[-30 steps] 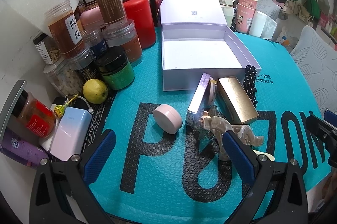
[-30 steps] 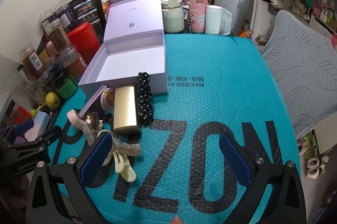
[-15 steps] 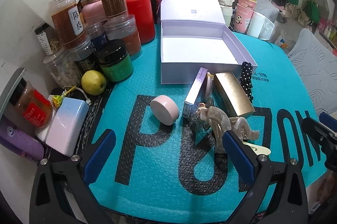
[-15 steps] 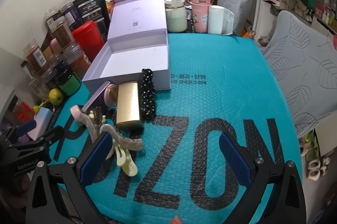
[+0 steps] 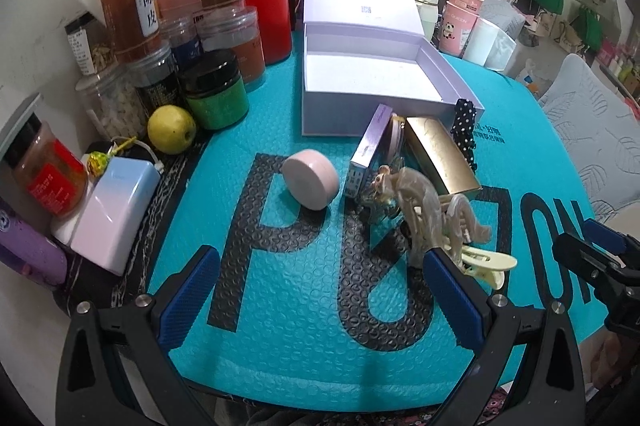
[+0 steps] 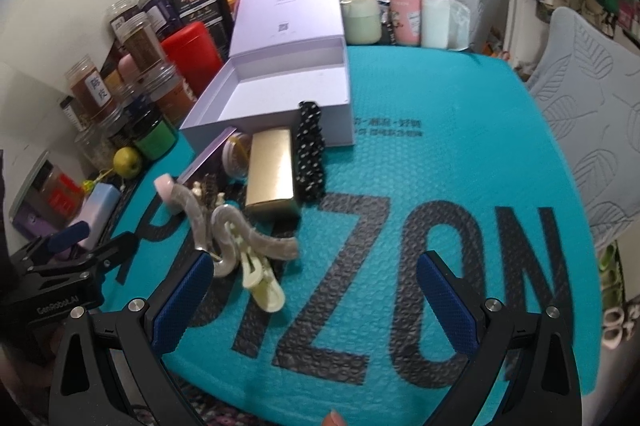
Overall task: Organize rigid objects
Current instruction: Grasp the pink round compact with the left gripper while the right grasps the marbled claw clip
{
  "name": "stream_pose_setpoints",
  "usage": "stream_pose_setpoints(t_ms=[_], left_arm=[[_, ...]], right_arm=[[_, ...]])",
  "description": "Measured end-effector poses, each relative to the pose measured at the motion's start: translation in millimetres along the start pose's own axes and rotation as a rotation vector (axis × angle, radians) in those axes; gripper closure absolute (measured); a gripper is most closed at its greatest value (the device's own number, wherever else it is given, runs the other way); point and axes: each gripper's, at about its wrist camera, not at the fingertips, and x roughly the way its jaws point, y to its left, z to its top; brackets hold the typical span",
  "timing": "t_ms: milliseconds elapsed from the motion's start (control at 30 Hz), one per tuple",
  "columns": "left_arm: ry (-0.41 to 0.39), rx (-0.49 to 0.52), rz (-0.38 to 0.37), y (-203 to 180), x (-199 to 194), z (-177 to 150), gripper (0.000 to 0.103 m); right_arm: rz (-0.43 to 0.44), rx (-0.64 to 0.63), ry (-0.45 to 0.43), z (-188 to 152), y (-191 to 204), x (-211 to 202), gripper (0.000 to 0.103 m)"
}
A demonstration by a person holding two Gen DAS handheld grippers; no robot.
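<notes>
Left fingers: the left gripper (image 5: 320, 300) had its blue-padded fingers (image 5: 188, 294) spread wide and held nothing; it hung low over the near edge of the teal bubble-wrap mat with black letters (image 5: 280, 306) that covered the table.
Right fingers: the right gripper (image 6: 310, 300) was likewise wide open and empty, above the mat's large black lettering.
Pink tin: a round pale pink tin (image 5: 311, 178) lay tilted on the mat, ahead of the left fingers and between their lines, well apart from both pads.
Hair claws: a marbled beige hair claw (image 5: 432, 203) lay just beyond the left gripper's right-hand finger, on top of a cream plastic hair clip (image 5: 486, 262); in the right wrist view the same claw (image 6: 236, 230) sat just beside that gripper's left-hand finger, seemingly overlapping its tip.
Pile by the box: a slim lavender carton (image 5: 370, 145), a gold rectangular box (image 5: 442, 153) and a black scrunchie with white dots (image 5: 464, 129) lay side by side against the front wall of the box.
Box: an open lavender gift box with a white inside (image 5: 340, 121) stood at the far side of the mat, its hinged lid upright behind it, nothing in it.
Left side: clear plastic jars (image 5: 128, 13), a red canister (image 5: 266, 13), a yellow-green fruit (image 5: 171, 129) and a pink-and-blue power bank (image 5: 116, 209) crowded the table edge.
</notes>
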Motion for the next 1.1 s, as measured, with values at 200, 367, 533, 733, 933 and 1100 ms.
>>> stream_pose_setpoints(t_ms=[200,367,533,733,933,1100], left_arm=[[0.007,-0.017,0.019,11.9,10.9,-3.0,0.000],[0.013,-0.018,0.029,21.2,25.3,-2.8,0.000],[0.030,-0.007,0.026,29.7,43.9,3.9,0.000],[0.048,0.002,-0.002,36.6,61.7,16.7,0.000],[0.052,0.002,-0.054,39.5,77.7,28.0,0.000],[0.052,0.021,-0.116,38.7,92.2,37.7,0.000]], right_arm=[[0.022,-0.029,0.029,-3.6,8.2,10.5,0.000],[0.044,-0.077,0.052,-5.7,17.4,21.6,0.000],[0.078,-0.128,0.089,-6.1,29.7,38.4,0.000],[0.095,-0.157,0.137,-1.3,40.5,58.4,0.000],[0.113,-0.147,0.164,3.0,42.5,72.3,0.000],[0.118,-0.133,0.165,6.3,42.4,78.7,0.000]])
